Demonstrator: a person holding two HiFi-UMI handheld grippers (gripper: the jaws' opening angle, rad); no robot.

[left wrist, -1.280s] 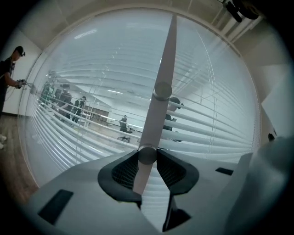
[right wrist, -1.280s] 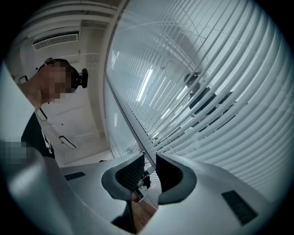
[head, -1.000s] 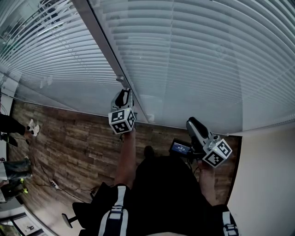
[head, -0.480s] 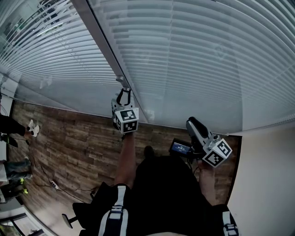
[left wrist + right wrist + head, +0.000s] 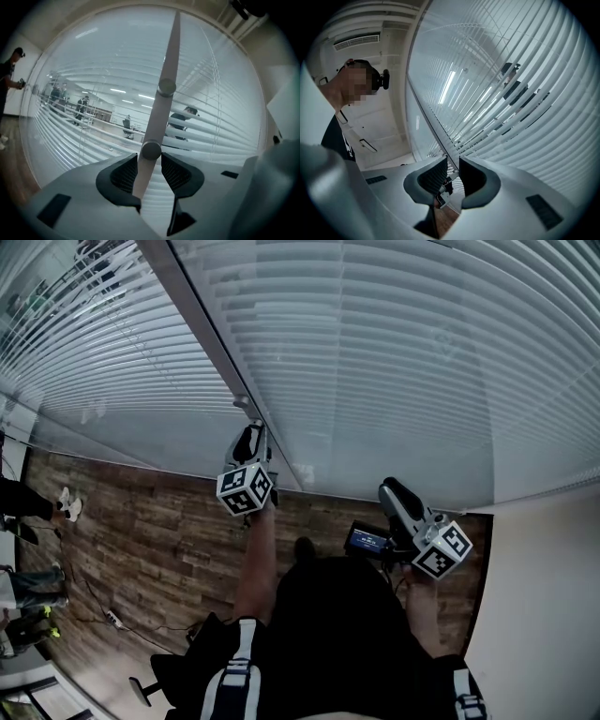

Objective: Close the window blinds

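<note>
Two spans of white blinds (image 5: 403, 362) fill the top of the head view, with a grey post (image 5: 202, 334) between them. Gaps show between the slats of the left span, while the right span looks closer to shut. Below lies a dark wood-plank floor (image 5: 141, 540).

The left gripper (image 5: 252, 430) is raised to the foot of the post. Its jaws have just been opening and stand apart around the wand (image 5: 161, 108), which rests against one pad with a gap at the other. The right gripper (image 5: 386, 488) hangs lower, near the right span, its jaws slightly apart with nothing between them.

Each gripper's cube (image 5: 246, 490) carries black-and-white square markers. A small lit screen (image 5: 366, 540) beside the right gripper shows print too small to read.
</note>
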